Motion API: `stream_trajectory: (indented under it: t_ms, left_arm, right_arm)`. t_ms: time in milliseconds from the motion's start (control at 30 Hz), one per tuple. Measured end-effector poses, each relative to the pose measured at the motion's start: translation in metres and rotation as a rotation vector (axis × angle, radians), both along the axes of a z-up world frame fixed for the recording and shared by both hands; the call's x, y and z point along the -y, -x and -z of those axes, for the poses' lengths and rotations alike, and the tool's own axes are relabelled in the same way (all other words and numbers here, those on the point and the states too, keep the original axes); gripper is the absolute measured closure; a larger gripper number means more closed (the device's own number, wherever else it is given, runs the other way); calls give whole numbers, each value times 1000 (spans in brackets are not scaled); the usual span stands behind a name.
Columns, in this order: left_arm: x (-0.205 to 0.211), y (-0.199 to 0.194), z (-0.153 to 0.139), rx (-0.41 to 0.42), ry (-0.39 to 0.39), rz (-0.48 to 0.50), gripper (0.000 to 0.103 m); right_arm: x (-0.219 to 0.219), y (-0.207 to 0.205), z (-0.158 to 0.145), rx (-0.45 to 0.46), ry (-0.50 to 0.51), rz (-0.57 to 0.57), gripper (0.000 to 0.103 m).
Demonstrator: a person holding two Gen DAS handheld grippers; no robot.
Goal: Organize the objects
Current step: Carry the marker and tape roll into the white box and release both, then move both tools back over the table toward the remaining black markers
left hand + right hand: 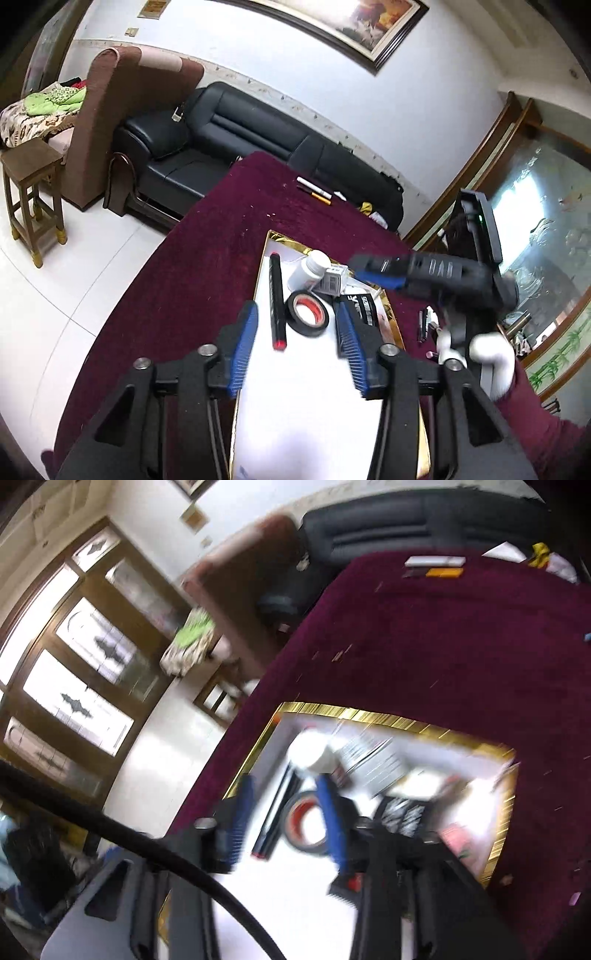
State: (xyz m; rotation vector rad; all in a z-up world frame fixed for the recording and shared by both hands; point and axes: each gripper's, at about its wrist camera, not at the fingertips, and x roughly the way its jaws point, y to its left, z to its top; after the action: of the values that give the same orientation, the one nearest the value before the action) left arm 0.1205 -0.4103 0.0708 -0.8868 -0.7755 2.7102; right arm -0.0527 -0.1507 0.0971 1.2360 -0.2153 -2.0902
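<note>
Several things already lie in the gold-rimmed tray on the maroon desk: from left, a black stick with a red end, a roll of black tape, a white bottle and a small box. The left claw hangs over the tray's near part, jaws apart and empty. The right claw is also apart with nothing in it. Left out, by my reading: pens at the far edge and small items right of the tray.
</note>
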Motion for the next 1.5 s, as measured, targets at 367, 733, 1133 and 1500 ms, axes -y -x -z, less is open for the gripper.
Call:
stream_trajectory:
  t_ms: [367,733,1133,1500]
  left_arm:
    - [42,-58,31,3,-129,-104,57]
    - [40,-65,37,-27,-169,-123,57]
    - [13,-75,15,-64,-147,-64,52]
    - [-72,-54,-22,-112,-88,177,44]
  right_arm:
    - [15,43,50,273,115,5,55]
    - [-32,1,28,103,5,127,55]
    - [-44,-17,16,121,94,10,55]
    - [-214,-116,-52,-366,-191,321,44]
